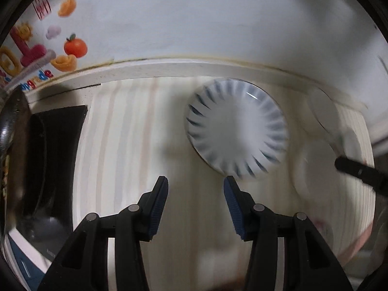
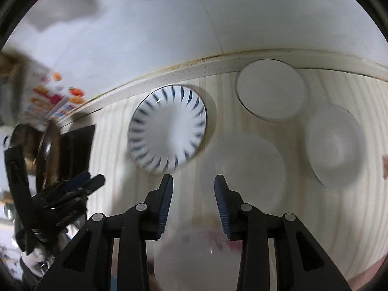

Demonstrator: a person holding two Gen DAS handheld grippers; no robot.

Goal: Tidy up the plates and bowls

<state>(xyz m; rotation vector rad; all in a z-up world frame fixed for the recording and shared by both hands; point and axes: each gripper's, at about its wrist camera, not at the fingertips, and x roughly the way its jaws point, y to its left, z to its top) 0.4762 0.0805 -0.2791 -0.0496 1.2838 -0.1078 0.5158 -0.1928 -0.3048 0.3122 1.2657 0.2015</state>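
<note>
We hover both empty: left hand-held gripper [image 1: 195,181] and right hand-held gripper [image 2: 194,180], jaws wide. The blue-striped plate [image 2: 167,128] sits on the worktop [image 2: 116,145] at eleven o'clock; next likely grasping its rim.

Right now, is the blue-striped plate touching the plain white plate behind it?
Apart. The right wrist view shows bare pale wood between the blue-striped plate and the plain white plate, their rims clearly separated.

Striped plate [image 2: 167,128] left of plain plate [image 2: 270,89]
</note>
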